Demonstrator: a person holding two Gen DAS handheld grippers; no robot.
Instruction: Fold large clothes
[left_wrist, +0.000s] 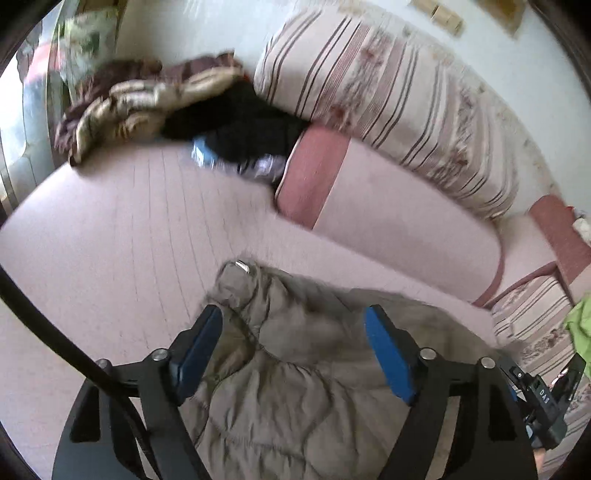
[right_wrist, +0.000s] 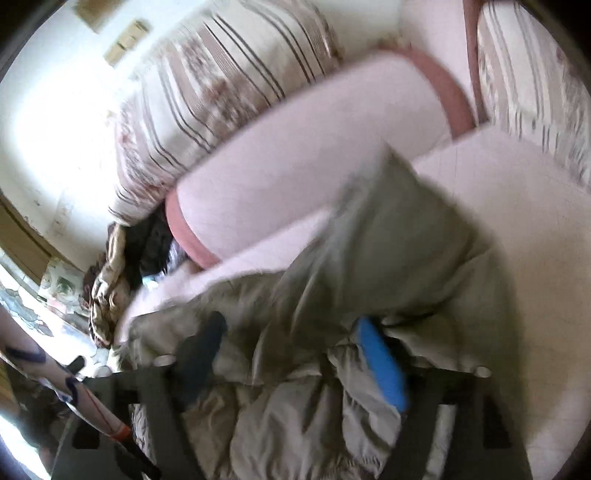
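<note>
Quilted jacket (left_wrist: 295, 369) lies bunched on the pale pink sofa seat (left_wrist: 110, 229), near its front edge, below both cameras. Both views blurred.

Left gripper (left_wrist: 295, 339): jaws spread wide, released, jacket fabric lying between the blue pads (left_wrist: 388, 354) but not pinched. Right gripper (right_wrist: 295, 354): jaws likewise parted, nothing clamped; a raised fold of the jacket (right_wrist: 388, 229) stands ahead of it.

Judgement: a fold has been let go and the next hold is to be chosen. To do it well, take the jacket at matching points, a seam or hem edge rather than mid-panel, pinching through all layers, then lift evenly so the padding does not slump to one side.

Materials: jacket grey-khaki, puffy, stitched in channels, slightly shiny shell; likely slippery and springy, so folds may reopen. A small metal piece (left_wrist: 242, 266) shows at its far tip. Sofa cloth matte with fine ribbing; striped floral back cushion (left_wrist: 388, 92) behind. Heap of dark and tan clothes (left_wrist: 155, 103) well apart in the far corner.
</note>
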